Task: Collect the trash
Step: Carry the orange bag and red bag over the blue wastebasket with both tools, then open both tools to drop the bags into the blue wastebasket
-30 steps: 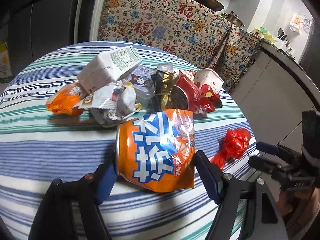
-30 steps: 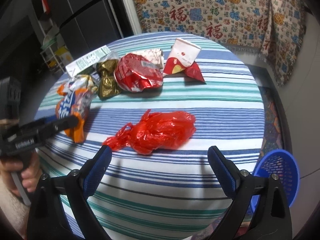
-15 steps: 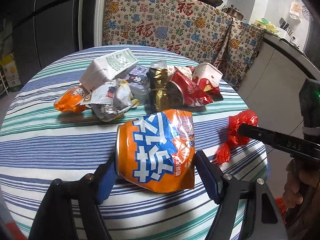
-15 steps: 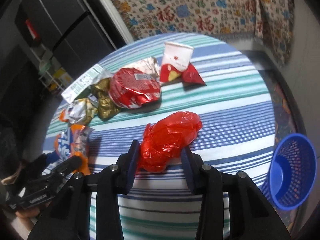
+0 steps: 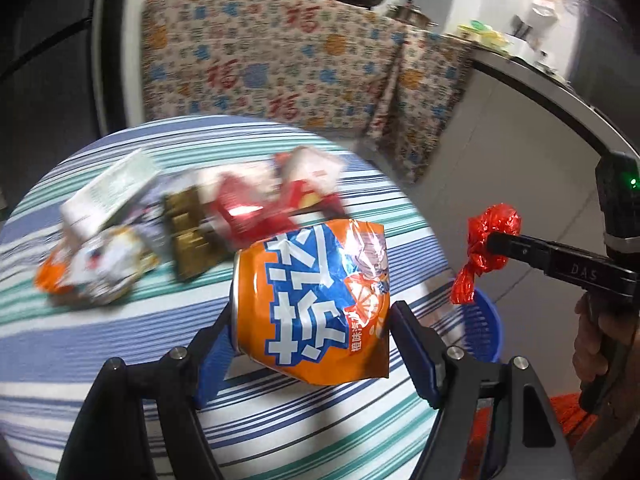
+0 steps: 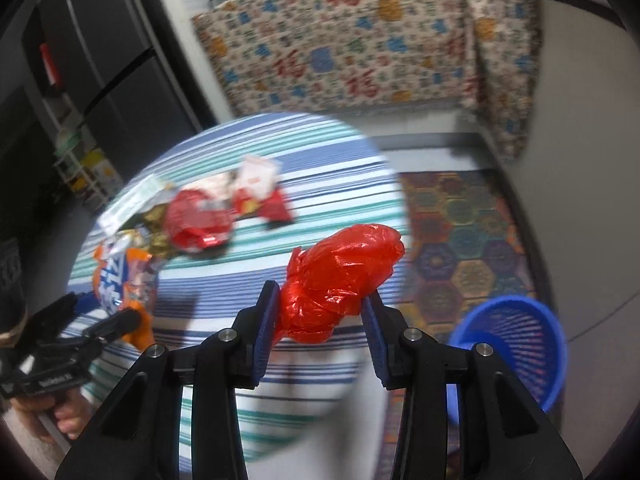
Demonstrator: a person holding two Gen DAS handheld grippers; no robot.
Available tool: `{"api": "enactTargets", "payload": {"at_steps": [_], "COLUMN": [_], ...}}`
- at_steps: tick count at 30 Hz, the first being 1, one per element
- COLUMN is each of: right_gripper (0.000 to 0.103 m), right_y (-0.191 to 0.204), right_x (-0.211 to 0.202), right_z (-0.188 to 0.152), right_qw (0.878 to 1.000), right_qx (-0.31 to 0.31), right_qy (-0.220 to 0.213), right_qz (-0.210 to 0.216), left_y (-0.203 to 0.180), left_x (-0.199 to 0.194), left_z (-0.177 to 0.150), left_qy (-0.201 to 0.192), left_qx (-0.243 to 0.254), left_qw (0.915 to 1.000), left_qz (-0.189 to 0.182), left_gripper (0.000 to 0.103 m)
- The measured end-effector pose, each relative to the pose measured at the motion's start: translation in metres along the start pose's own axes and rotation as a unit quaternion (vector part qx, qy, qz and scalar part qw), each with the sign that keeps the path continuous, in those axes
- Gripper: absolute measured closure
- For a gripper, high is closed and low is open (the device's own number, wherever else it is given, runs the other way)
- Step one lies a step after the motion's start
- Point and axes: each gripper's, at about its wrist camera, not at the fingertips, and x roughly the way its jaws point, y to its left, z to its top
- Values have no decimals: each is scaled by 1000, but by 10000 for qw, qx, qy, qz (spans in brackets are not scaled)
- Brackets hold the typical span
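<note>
- The orange snack bag (image 5: 316, 304) looks light, soft and crinkly, and its glossy film is probably slippery; I judge that a grip across the middle of the body is the safest, because the edges fold easily.
- It sits between the two pads of the left claw (image 5: 312, 350), which is clenched on its sides, above the striped surface (image 5: 100, 344).
- The red plastic bag (image 6: 340, 276) seems very light and without any stiffness; a grip on the bunched lower part holds more material than a grip on the loose top.
- The right claw (image 6: 318, 320) is clamped on this lower part, and the bag sticks out forward past the pads.
- The blue basket (image 6: 516, 356) stands on the floor, beside the surface.
</note>
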Motion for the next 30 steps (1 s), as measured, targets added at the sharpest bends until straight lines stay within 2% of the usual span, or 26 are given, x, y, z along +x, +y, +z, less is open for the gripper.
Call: {"api": "enactTargets", "payload": {"at_steps": [8, 13, 16, 20, 24, 30], "right_gripper": [61, 61, 61, 60, 60, 59], "right_y": [-104, -174, -205, -237, -252, -269], "right_x": [-25, -21, -21, -20, -16, -16], "right_z": [-2, -12, -21, -33, -38, -43], "right_qw": [9954, 9884, 9856, 9841, 9845, 9826], "right_qx": [150, 440, 705, 979, 857, 1024], "right_qy": [254, 490, 480, 482, 549, 596], "right_qz": [-917, -1367, -1459, -1403, -1432, -1427], "left_y": [-107, -179, -214, -244, -258, -273], "left_x": [42, 90, 124, 165, 202, 229], "left_z": [29, 38, 36, 33, 30, 22], "left_qy": [167, 401, 572, 813, 1066, 1211], "left_qx": [681, 968, 1010, 1001, 944, 1014], "left_qw": [9950, 9881, 9848, 9821, 9783, 9752], "left_qz": [-709, -1123, -1291, -1375, -1503, -1549], "left_gripper": [27, 27, 27, 27, 27, 27]}}
